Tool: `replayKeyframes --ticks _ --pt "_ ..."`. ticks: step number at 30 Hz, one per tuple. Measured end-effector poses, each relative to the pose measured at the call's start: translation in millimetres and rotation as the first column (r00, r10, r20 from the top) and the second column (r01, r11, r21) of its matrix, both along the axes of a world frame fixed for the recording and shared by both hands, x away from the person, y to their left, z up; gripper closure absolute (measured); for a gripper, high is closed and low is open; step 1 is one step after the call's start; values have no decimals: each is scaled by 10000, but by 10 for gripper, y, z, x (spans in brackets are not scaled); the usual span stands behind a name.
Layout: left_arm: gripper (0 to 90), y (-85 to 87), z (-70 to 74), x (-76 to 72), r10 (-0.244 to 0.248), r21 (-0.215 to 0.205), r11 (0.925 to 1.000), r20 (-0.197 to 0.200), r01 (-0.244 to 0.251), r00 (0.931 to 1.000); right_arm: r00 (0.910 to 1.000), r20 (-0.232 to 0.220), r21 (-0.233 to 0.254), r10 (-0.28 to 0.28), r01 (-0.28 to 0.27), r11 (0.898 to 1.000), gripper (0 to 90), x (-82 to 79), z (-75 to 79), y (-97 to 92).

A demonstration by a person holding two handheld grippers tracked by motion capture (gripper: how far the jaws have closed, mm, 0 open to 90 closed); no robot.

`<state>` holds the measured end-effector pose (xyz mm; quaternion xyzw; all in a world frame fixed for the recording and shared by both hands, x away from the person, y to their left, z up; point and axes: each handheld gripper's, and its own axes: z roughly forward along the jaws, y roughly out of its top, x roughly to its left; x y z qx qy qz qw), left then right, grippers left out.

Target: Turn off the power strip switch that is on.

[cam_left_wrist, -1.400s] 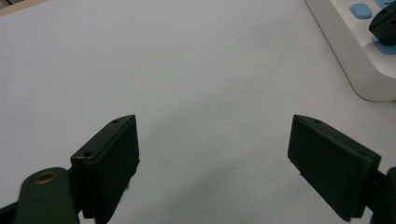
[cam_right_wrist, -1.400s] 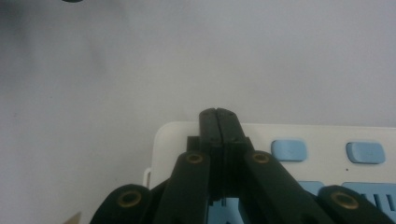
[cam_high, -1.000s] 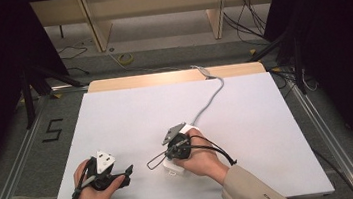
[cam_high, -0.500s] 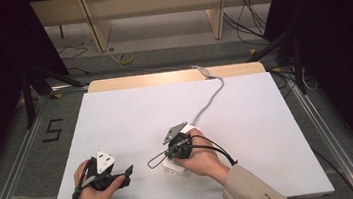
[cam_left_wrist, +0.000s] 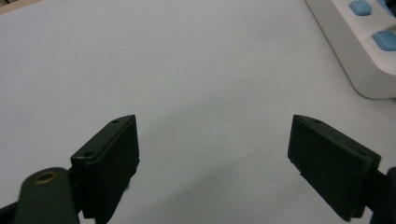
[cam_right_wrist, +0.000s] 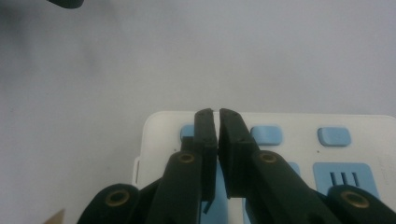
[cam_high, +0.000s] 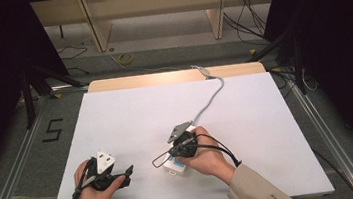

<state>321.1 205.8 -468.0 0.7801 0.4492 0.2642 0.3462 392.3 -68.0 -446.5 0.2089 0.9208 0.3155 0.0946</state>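
A white power strip (cam_high: 174,167) with blue switches and sockets lies on the white table (cam_high: 131,119), partly under the person's right hand. My right gripper (cam_high: 175,155) points down at it. In the right gripper view the power strip (cam_right_wrist: 299,149) lies right below the right gripper (cam_right_wrist: 216,114), whose tips hover by a blue switch (cam_right_wrist: 267,134). Its jaws have just been opening to a hairline slit, with nothing between them. My left gripper (cam_high: 125,173) rests at the table's near left. In its own view the left gripper (cam_left_wrist: 215,154) stands open and empty, with the power strip (cam_left_wrist: 364,51) at the upper right.
A grey cable (cam_high: 209,98) runs from the power strip to the table's far edge. Metal rails flank the table, and a dark floor with loose cables lies beyond it. Bare white surface spreads left of and behind the strip.
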Motion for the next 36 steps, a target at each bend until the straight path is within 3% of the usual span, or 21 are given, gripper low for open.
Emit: replayKeyframes --ticks 5,20,27,36 --pt "161 -5 -5 1 -21 33 10000 -27 21 10000 9999 128 -53 -77 78 10000 823 -2 37 -110" --pt "161 -15 -14 3 -37 33 10000 -70 37 10000 9962 174 403 -848 840 9956 680 -59 94 -589" --pt "161 -21 -16 0 -57 50 10000 -107 57 9999 9895 211 751 -1429 1410 9872 611 -96 99 -904" --pt "161 -21 -25 1 -37 56 10000 -169 38 9999 9748 38 1245 -2233 2211 9673 555 -209 15 -1439"
